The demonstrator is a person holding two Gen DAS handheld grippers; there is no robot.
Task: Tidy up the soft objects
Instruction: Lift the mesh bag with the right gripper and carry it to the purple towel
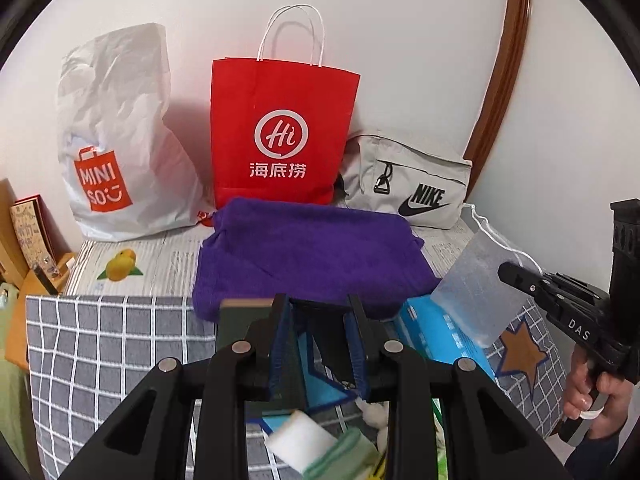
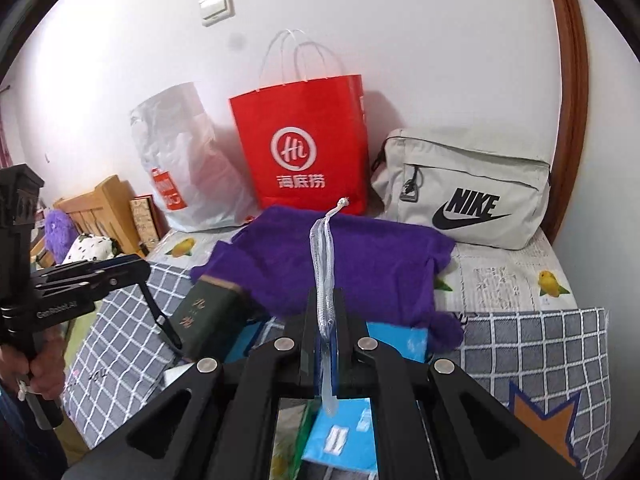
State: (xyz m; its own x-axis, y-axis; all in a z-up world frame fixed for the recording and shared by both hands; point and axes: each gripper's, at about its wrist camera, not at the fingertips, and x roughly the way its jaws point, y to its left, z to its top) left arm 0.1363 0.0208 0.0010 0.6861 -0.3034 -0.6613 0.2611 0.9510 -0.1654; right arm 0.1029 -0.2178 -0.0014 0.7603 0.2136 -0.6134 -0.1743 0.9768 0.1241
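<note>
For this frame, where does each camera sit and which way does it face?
Left wrist: on the left gripper, open, facing the bags at the wall; right gripper and hand show.
Right wrist: on the right gripper, shut on a translucent pouch; left gripper shows.
Shared: red bag, purple cloth.

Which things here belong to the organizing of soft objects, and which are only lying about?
For the job: translucent pouch held in right gripper; purple towel; Nike bag.

Lying about: dark green book; blue box; wall switch.
</note>
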